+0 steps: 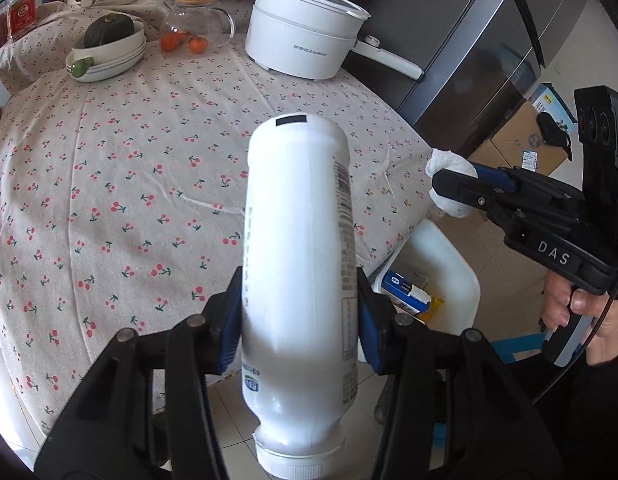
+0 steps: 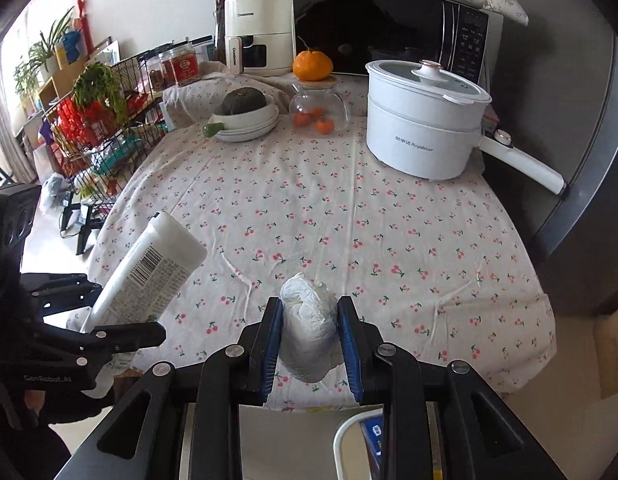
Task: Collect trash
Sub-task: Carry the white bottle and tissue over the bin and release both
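Note:
My left gripper (image 1: pixel 299 316) is shut on a white plastic bottle (image 1: pixel 299 264), held cap toward the camera, over the front edge of the table; the bottle also shows in the right wrist view (image 2: pixel 149 276). My right gripper (image 2: pixel 309 344) is shut on a crumpled white tissue wad (image 2: pixel 309 328), also seen in the left wrist view (image 1: pixel 449 184), near the table's edge. A white trash bin (image 1: pixel 449 268) stands on the floor below the table edge, with a blue carton (image 1: pixel 401 284) inside; its rim shows in the right wrist view (image 2: pixel 345 440).
The table has a cherry-print cloth (image 2: pixel 349 220). At its back stand a white electric pot (image 2: pixel 425 120), a glass jar with oranges (image 2: pixel 319 112), stacked bowls with a squash (image 2: pixel 245 120), a microwave (image 2: pixel 389 28). A wire rack (image 2: pixel 101 136) stands left, a fridge (image 1: pixel 489 52) right.

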`<state>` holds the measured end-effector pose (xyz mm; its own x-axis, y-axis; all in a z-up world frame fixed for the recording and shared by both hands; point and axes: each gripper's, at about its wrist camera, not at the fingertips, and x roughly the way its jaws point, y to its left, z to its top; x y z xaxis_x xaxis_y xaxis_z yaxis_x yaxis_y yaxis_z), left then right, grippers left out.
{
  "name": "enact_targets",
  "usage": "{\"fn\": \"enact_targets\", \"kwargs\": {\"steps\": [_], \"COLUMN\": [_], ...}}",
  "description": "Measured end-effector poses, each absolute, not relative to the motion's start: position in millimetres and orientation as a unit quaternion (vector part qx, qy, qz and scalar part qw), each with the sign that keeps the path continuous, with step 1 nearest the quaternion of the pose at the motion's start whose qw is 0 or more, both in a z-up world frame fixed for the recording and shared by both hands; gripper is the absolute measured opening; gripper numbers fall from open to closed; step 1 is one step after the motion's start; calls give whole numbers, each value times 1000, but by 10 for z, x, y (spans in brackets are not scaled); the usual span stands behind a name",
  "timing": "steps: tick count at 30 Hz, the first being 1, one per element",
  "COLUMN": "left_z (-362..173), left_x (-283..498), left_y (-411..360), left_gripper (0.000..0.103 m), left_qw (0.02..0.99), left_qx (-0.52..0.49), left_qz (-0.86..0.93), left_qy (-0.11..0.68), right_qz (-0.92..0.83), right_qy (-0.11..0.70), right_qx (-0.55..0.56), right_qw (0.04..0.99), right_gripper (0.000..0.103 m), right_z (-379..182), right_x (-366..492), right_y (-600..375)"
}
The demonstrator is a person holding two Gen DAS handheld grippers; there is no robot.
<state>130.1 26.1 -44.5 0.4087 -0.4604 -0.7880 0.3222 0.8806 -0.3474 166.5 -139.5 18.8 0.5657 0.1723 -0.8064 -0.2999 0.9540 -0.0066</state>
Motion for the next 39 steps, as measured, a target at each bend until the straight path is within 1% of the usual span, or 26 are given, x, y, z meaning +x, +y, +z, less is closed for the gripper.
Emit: {"fn": "enact_targets", "kwargs": {"steps": [4, 10, 15, 21, 31, 35, 39], "left_z": [-448, -538, -643, -750, -1076, -1187, -1229], "left_x": [1153, 997, 920, 826, 924, 1003, 1042], "left_y": [79, -204, -512, -1099, -1909, -2083, -2164], "left_gripper": [51, 51, 51, 51, 51, 51, 52], "left_qw": [834, 826, 813, 793, 758, 749, 754], "left_qx": [-72, -73, -68, -23, 22, 26, 38], "left_qz": [-250, -274, -297, -340, -375, -384, -391], "left_qy": [486, 488, 497, 505, 533, 540, 526], "right_qz": [122, 92, 33, -19, -80, -99, -112], "right_qy": [441, 443, 481, 505, 529, 539, 545], "right_qx": [-72, -31, 18, 78, 114, 122, 131], "right_qw": [886, 891, 876, 859, 837, 828, 821], "right_gripper": [29, 29, 29, 29, 29, 29, 29], "right_z": [226, 198, 37, -112, -353, -450, -504], "right_x": [1358, 1020, 870, 703, 425, 349, 305], "right_y": [-1574, -1980, -2426, -2962, -3548, -3728, -3862]}}
